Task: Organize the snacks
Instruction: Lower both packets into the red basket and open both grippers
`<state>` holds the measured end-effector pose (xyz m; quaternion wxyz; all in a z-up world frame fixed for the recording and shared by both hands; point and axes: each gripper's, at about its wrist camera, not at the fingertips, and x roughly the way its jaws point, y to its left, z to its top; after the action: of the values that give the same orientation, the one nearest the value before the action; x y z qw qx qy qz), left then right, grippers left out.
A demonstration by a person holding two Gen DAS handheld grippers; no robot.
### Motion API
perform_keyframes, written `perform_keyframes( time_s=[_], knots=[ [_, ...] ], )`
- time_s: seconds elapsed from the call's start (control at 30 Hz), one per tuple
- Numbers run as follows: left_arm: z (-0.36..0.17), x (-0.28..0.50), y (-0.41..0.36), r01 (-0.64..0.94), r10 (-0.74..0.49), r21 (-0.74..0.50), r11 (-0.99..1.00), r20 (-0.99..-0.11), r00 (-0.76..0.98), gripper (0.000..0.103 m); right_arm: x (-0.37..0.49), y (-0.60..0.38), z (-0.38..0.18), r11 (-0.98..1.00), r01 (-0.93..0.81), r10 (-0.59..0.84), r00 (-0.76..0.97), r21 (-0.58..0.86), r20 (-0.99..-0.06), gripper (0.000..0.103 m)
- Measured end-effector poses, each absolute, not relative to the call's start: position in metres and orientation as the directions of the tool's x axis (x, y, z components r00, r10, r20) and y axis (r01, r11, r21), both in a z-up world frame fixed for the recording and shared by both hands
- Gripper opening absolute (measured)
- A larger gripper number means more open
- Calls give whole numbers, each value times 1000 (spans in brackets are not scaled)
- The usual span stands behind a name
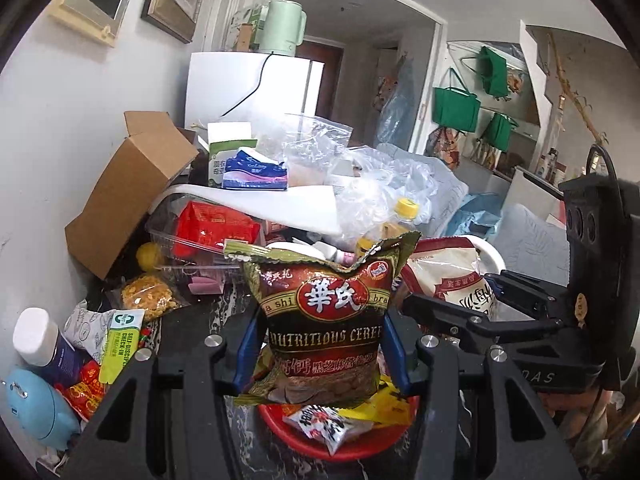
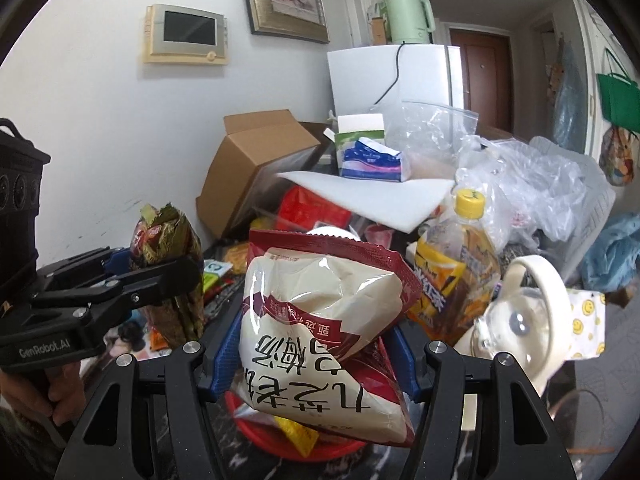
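My left gripper point(image 1: 322, 344) is shut on a green and brown cereal bag point(image 1: 326, 320), held upright above a red bowl point(image 1: 352, 446) with several small snack packets in it. The same bag point(image 2: 168, 276) shows in the right wrist view, held by the left gripper point(image 2: 160, 276). My right gripper point(image 2: 312, 356) is shut on a white and dark red snack bag point(image 2: 320, 320), held above the red bowl point(image 2: 336, 450). That bag point(image 1: 452, 276) shows at the right of the left wrist view with the right gripper point(image 1: 460, 300).
The dark marble table is crowded: a tilted cardboard box point(image 1: 128, 192), a clear tray with red packets point(image 1: 216, 228), a yellow-capped drink bottle point(image 2: 460, 264), a white jug point(image 2: 532, 312), plastic bags point(image 2: 520, 176), a white fridge point(image 1: 252, 88) behind.
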<state>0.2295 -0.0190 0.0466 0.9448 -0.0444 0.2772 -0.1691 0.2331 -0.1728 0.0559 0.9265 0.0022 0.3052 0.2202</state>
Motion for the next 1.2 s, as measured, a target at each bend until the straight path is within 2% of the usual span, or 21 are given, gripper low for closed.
perform_keyframes(
  time_s=[0.2,0.27,0.5,0.83,0.97,1.2],
  knots=[
    [17,253,-24,288,-328,-162,944,-567,756,51,268,-175,29,900,-390,424,683,193,-595,63],
    [1,262,-25,282,-338,-189,941,-593,731,51,276,-173,18,906,-382,406,663,182,-629,63],
    [-34,275,-38,302,-360,-209,930,-684,635,51,287,-172,1,921,-362,363,654,147,-664,63],
    [-56,284,-46,287,-318,-177,941,-749,581,51,297,-170,-12,921,-360,363,648,152,-669,63],
    [-56,286,-44,273,-306,-177,945,-768,562,51,302,-165,-24,918,-362,363,613,159,-702,63],
    [-53,288,-37,260,-326,-220,940,-804,498,51,309,-166,-36,883,-389,444,520,261,-729,63]
  ],
)
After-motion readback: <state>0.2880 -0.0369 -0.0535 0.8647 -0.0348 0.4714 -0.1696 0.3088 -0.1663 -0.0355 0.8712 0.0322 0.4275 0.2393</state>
